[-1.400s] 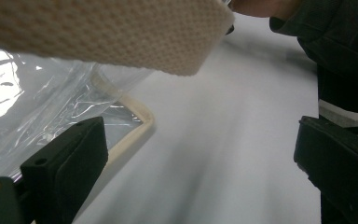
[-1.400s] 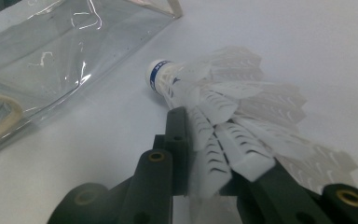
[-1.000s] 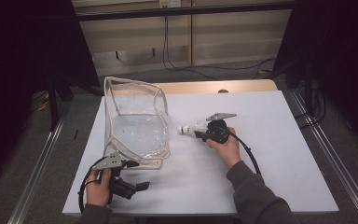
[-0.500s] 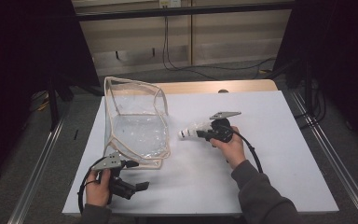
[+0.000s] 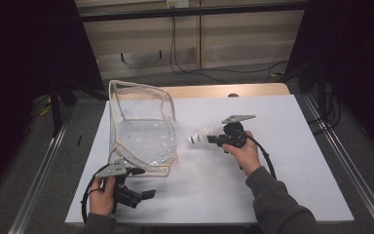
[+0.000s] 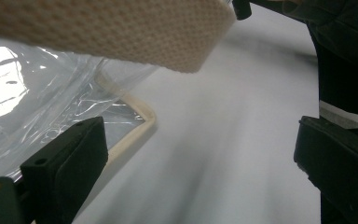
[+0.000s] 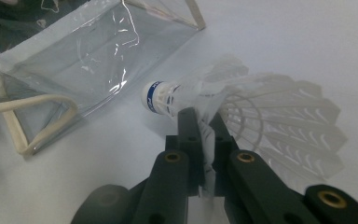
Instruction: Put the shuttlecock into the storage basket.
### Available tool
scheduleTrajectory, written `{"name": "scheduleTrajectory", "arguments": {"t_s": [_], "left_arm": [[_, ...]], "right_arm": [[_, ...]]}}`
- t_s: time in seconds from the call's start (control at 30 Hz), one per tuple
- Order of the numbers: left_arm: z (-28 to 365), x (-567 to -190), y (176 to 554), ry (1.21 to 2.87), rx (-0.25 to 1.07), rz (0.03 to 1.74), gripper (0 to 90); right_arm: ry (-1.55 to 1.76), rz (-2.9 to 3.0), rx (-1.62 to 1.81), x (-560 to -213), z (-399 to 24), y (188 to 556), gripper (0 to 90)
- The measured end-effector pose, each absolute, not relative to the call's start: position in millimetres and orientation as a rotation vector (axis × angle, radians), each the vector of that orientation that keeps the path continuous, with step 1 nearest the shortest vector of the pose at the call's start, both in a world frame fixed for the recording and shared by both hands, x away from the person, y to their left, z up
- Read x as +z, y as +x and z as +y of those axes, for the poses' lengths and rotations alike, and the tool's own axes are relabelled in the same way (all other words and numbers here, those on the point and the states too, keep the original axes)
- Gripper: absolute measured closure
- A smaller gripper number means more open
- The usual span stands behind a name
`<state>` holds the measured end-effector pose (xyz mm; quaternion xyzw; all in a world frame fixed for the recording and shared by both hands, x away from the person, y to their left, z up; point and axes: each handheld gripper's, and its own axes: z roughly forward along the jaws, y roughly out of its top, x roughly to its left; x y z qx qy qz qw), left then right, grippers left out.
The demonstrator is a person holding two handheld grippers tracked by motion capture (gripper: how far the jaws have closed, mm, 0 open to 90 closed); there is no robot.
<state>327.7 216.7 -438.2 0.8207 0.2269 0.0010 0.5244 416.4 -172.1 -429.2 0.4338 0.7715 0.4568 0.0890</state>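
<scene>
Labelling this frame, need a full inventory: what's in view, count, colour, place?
shuttlecock: 1, white feathers, white cork with blue band, clamped by its feathers in the right tongs, cork toward the bag
clear plastic bag: 1, transparent with beige trim and strap, left half of the table, open
table: 1, white top, wooden strip at the far edge
cables: several, black, floor behind the table
left tongs: black, open, near front-left corner beside the bag
right tongs: black, shut on the shuttlecock, mid-table
hands: 2, one on each tongs, dark sleeves
</scene>
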Motion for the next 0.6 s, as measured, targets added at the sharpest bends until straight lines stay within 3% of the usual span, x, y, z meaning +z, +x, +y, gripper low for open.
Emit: {"name": "scheduleTrajectory", "arguments": {"t_s": [0.6], "left_arm": [[215.2, -438.4, 327.5, 1.962, -0.004, 0.538, 2.9]], "right_arm": [[1.275, 2.328, 1.362, -405.8, -184.0, 408.2, 88.9]]}}
